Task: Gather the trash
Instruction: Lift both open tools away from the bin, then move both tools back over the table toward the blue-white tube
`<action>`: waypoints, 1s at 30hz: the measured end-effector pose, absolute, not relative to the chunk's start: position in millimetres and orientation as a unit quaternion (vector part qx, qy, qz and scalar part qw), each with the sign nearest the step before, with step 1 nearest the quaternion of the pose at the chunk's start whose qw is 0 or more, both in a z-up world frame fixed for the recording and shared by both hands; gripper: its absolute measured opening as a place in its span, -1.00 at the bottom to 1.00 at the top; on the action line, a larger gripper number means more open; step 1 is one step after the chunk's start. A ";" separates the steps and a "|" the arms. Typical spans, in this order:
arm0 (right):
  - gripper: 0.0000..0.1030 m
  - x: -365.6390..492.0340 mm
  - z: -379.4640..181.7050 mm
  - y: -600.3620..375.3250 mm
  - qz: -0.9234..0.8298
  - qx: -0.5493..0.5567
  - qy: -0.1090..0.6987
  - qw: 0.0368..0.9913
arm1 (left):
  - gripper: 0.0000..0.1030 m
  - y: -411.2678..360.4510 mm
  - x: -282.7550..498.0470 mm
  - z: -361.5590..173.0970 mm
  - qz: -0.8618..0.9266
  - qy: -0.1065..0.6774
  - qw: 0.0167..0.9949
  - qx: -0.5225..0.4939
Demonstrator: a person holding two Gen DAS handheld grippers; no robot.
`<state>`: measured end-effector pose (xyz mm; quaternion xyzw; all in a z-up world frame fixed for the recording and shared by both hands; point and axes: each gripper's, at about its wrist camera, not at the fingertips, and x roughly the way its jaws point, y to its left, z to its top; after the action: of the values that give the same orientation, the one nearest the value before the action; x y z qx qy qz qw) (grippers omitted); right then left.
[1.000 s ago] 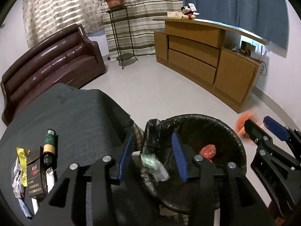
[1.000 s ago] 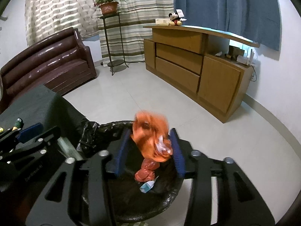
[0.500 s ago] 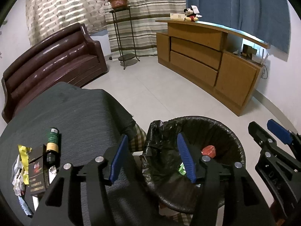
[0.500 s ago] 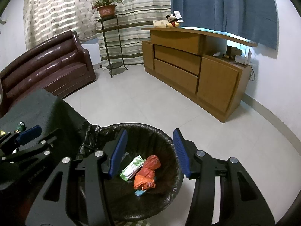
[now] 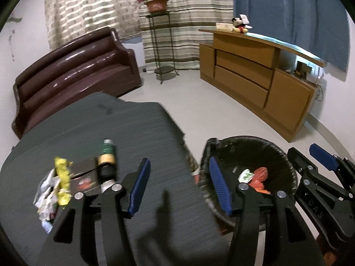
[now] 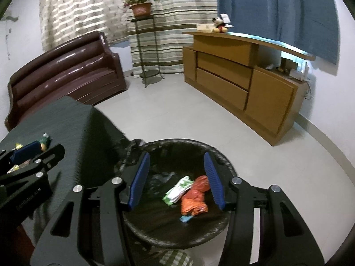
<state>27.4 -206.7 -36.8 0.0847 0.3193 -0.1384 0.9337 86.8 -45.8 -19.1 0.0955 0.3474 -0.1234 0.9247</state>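
A black-lined trash bin (image 6: pixel 224 161) stands on the floor beside the dark table (image 5: pixel 93 128). In it lie an orange wrapper (image 6: pixel 195 199) and a green-and-white packet (image 6: pixel 179 188). My right gripper (image 6: pixel 176 177) is open and empty above the bin. My left gripper (image 5: pixel 177 181) is open and empty over the table's right edge. On the table's left lie a yellow wrapper (image 5: pixel 62 177), crumpled white wrappers (image 5: pixel 45 197), a dark cigarette box (image 5: pixel 85 177) and a small green bottle (image 5: pixel 106 157).
A brown sofa (image 5: pixel 73 71) stands behind the table. A wooden cabinet (image 5: pixel 261 77) runs along the right wall. A plant stand (image 5: pixel 159 44) is by the striped curtain. Tiled floor lies between them.
The right gripper let the orange wrapper fall into the bin. The left gripper dropped its green packet there too, then swung left over the table.
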 end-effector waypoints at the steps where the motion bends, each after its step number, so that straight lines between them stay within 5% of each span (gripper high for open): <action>1: -0.03 27.8 -35.7 -200.6 -0.133 0.081 0.320 0.935 | 0.07 -40.4 86.3 -18.1 -0.119 0.347 0.925 0.094; 30: -0.03 26.4 -20.3 -34.9 0.001 0.000 0.334 0.943 | 0.07 141.0 62.1 -25.3 0.024 0.372 0.927 0.029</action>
<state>26.4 -34.9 -20.3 -0.0004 0.3342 0.0009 0.9425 62.1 141.0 -25.3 0.0291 0.3721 0.0242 0.9274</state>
